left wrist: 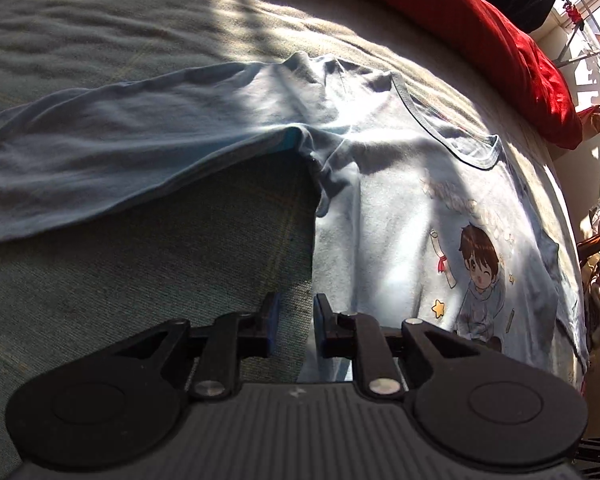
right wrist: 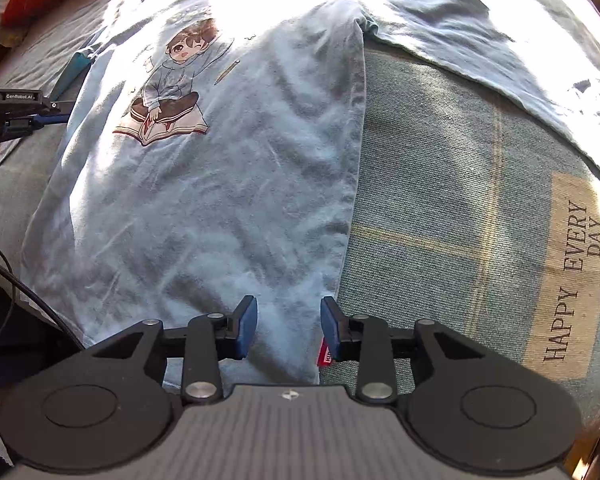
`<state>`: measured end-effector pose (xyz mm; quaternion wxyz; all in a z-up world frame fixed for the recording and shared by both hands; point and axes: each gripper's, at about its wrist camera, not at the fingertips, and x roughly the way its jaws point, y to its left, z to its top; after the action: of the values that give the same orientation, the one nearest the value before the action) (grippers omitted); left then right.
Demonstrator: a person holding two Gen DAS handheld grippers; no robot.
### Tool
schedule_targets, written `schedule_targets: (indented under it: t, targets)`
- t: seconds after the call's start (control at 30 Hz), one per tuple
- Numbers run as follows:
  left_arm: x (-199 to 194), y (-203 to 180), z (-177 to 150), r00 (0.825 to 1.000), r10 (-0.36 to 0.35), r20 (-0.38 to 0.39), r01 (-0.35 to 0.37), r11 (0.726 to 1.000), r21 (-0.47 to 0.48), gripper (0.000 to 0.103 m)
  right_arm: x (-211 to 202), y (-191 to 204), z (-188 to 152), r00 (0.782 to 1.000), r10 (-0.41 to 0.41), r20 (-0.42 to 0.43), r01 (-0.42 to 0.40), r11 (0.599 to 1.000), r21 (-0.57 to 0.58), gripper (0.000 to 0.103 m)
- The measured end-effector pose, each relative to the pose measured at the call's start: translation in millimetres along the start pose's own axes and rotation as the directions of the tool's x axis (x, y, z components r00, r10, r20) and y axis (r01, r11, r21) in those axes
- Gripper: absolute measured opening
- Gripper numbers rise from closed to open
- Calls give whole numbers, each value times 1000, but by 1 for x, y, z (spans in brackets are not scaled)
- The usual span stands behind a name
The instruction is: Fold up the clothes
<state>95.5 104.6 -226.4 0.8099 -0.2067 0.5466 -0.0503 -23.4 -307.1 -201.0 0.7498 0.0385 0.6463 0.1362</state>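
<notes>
While both grippers, left (left wrist: 294, 326) and right (right wrist: 288, 326), are hanging spread and empty, the shirt (right wrist: 220, 200) hem is probably risking a one-layer pinch.

one light blue long-sleeved cotton shirt (right wrist: 204, 208) with a cartoon print, one red cushion (left wrist: 480, 36), one green checked bed cover (right wrist: 440, 184), and two black grippers: left (left wrist: 294, 324), right (right wrist: 288, 326).

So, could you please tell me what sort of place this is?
Probably a bedroom at home: a light blue long-sleeved cartoon-print shirt lies spread on a grey-green checked bedspread, with a red pillow alongside and a clothes drying rack by a sunlit window.
</notes>
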Motion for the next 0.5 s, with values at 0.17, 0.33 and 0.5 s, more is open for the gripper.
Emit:
schedule_targets:
  t: [0.17,0.33,0.5]
  targets:
    - [2,-14,-10,1000,25,11,-25,999,46,24,0,2,-1,1000,2,-4,-2,1000,-18,39]
    - [6,-43,-18,991,130,25,-133,966,220,19,0,3,-2,1000,2,2,-2,1000,-22,42]
    - [8,-47,-20,992,128,-6,-123,969,215,0,1,4,-2,1000,9,10,-9,1000,-22,42]
